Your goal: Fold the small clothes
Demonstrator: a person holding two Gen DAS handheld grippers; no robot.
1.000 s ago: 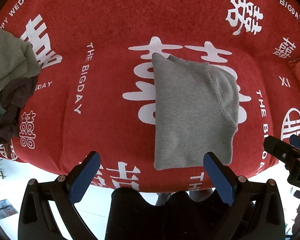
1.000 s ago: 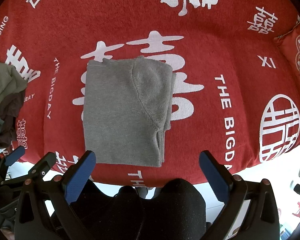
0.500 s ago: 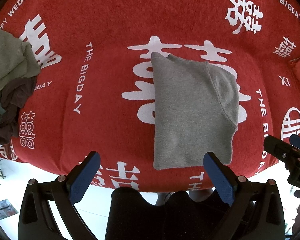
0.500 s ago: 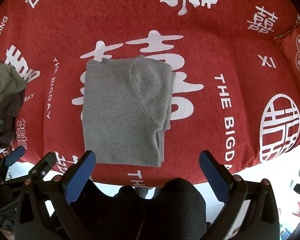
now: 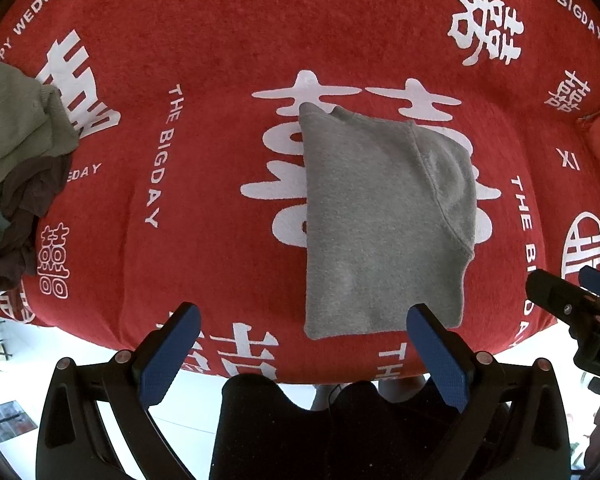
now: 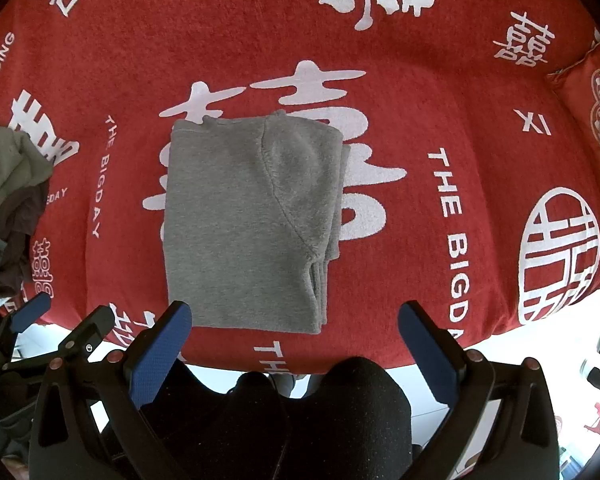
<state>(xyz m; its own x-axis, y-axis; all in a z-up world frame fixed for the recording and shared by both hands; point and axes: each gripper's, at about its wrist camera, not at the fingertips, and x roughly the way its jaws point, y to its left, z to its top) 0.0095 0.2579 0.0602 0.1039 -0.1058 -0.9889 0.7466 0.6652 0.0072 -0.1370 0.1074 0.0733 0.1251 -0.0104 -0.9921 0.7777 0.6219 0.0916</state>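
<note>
A grey garment lies folded into a flat rectangle in the middle of the red cloth with white characters; it also shows in the right wrist view, with stacked layers along its right edge. My left gripper is open and empty, held above the cloth's near edge, just short of the garment's near hem. My right gripper is open and empty, also just short of that hem. Each gripper shows at the edge of the other's view.
A pile of unfolded clothes, olive green and dark brown, sits at the left edge of the cloth, also in the right wrist view. A red patterned cushion lies at the far right. The person's dark-clad knees are below the grippers.
</note>
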